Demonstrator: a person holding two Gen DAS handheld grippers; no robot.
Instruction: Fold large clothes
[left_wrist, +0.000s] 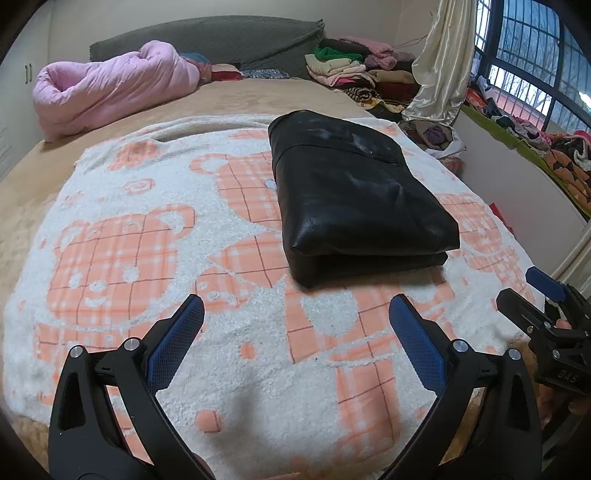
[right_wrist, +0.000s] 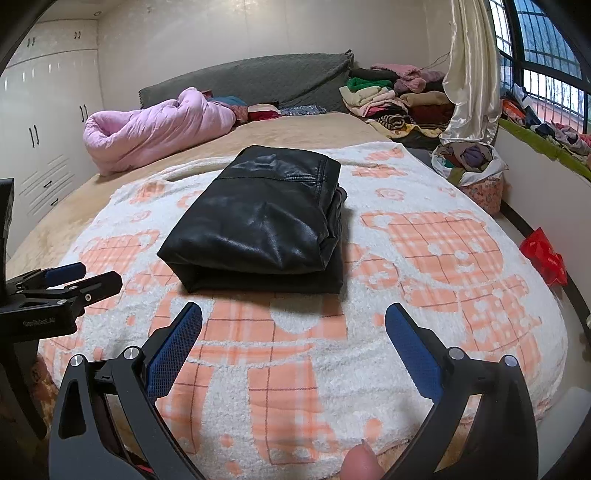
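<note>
A rolled pink quilt (right_wrist: 155, 129) lies at the far left of the bed. Nearer me, the left gripper (left_wrist: 295, 310) hovers over the bear-print blanket (left_wrist: 147, 258), fingers spread wide and empty. The folded black leather jacket (right_wrist: 258, 221) rests mid-blanket, just beyond both grippers. The right gripper (right_wrist: 293, 317) also gapes wide, holding nothing. Piled clothes (right_wrist: 391, 96) sit far right.

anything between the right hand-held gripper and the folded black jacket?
Nothing. In the right wrist view, only bare bear-print blanket lies between the open right hand-held gripper and the folded black jacket. The left wrist view shows the same bare stretch.
</note>
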